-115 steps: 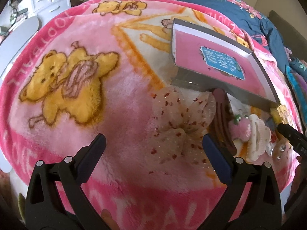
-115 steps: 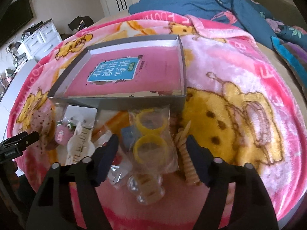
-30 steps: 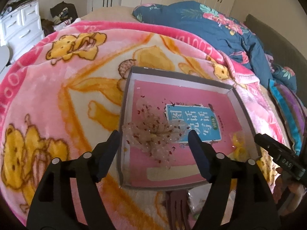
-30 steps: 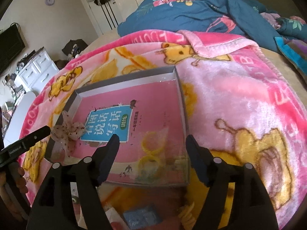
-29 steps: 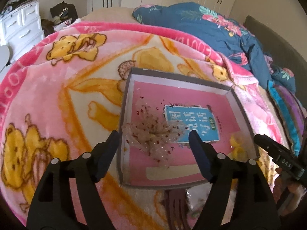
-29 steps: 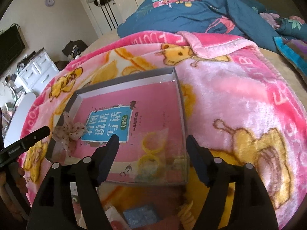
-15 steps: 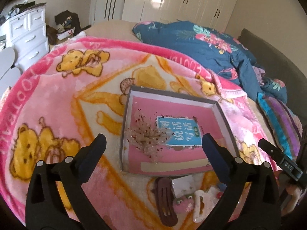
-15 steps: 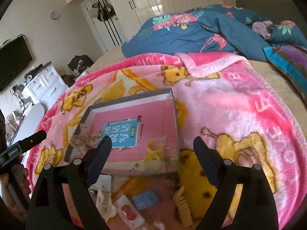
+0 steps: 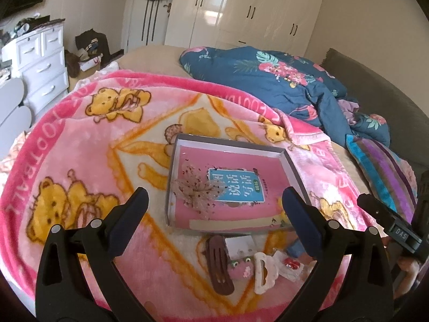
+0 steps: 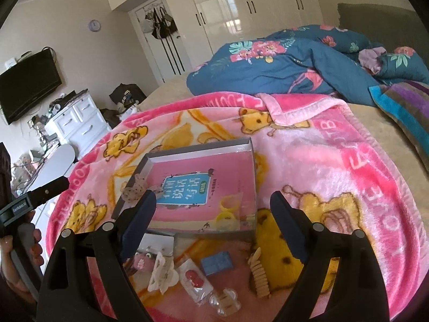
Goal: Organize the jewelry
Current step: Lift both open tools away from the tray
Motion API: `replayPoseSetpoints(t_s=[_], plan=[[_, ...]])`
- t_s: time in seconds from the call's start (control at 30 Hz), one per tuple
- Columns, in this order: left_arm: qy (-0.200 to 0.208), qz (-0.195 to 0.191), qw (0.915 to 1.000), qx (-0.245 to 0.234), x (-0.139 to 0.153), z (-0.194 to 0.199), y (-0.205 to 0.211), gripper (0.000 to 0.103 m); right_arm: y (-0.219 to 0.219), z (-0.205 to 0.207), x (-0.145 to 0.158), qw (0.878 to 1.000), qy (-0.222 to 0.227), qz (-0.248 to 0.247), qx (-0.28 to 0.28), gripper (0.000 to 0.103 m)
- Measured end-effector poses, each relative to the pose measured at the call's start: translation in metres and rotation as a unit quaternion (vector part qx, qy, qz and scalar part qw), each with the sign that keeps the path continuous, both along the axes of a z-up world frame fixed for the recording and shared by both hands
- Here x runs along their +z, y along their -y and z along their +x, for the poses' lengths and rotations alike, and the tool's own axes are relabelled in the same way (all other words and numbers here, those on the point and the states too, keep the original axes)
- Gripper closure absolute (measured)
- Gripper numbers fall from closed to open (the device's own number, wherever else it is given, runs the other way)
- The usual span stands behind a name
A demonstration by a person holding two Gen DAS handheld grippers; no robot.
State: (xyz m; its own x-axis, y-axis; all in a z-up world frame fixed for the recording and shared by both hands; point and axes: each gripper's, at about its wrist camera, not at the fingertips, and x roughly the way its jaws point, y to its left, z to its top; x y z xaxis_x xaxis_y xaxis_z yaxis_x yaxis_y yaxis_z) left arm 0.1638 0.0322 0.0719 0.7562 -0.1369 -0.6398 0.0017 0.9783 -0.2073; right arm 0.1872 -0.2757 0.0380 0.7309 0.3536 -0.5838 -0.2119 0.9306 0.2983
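While both grippers hang above the near edge of the pink bear-print blanket point(image 9: 80, 139), the grey box point(image 9: 171, 177) in the blanket's middle serves as the landmark for this listing.

Left gripper point(image 9: 214, 205): jaws spread wide, having just been opening, with nothing between them; it hovers above the blanket in front of the box.

Right gripper point(image 10: 213, 210): jaws likewise wide, just been opening, nothing held; it too hovers in front of the box.

Inside the box: a pink book point(image 9: 241, 166) with a blue title panel covers the floor. A sheer bow point(image 9: 198, 191) with red flecks lies at the box's left side, partly on the book. A clear packet of yellow rings point(image 10: 228, 214) lies in the box's near right corner.

In front of the box, on the blanket, seen from the left wrist:
- a brown hair clip point(image 9: 218, 265), lying lengthwise just before the front wall;
- a white card point(image 9: 238, 242), near the front wall;
- a pink fuzzy clip with eyes point(image 9: 241, 267), beside the brown clip;
- a cream claw clip point(image 9: 264, 272), just right of the pink one.

In front of the box, seen from the right wrist:
- a packet with red pieces point(image 10: 194, 281), next to the cream claw clip;
- a small blue packet point(image 10: 217, 263), near the front wall;
- a cream spiral hair tie point(image 10: 258, 276), off the box's near right corner;
- a clear clip point(image 10: 225, 302), nearest the blanket's edge.

Beyond the box: a dark blue floral quilt point(image 10: 281, 61) bunched at the far end of the bed.
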Motion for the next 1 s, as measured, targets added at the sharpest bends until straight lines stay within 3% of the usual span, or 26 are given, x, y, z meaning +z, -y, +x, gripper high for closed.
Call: replayPoseSetpoints(t_s=[0.47, 1.0], plan=[[0.0, 0.015, 0.9998, -0.008, 0.002, -0.038, 0.011, 0.01, 0.004, -0.036, 0.012, 1.0, 0.017, -0.001, 0.02, 0.017], [-0.017, 0.038, 0.9989, -0.022, -0.015, -0.066, 0.03, 0.01, 0.006, -0.074, 0.001, 0.998, 0.017, -0.028, 0.046, 0.017]])
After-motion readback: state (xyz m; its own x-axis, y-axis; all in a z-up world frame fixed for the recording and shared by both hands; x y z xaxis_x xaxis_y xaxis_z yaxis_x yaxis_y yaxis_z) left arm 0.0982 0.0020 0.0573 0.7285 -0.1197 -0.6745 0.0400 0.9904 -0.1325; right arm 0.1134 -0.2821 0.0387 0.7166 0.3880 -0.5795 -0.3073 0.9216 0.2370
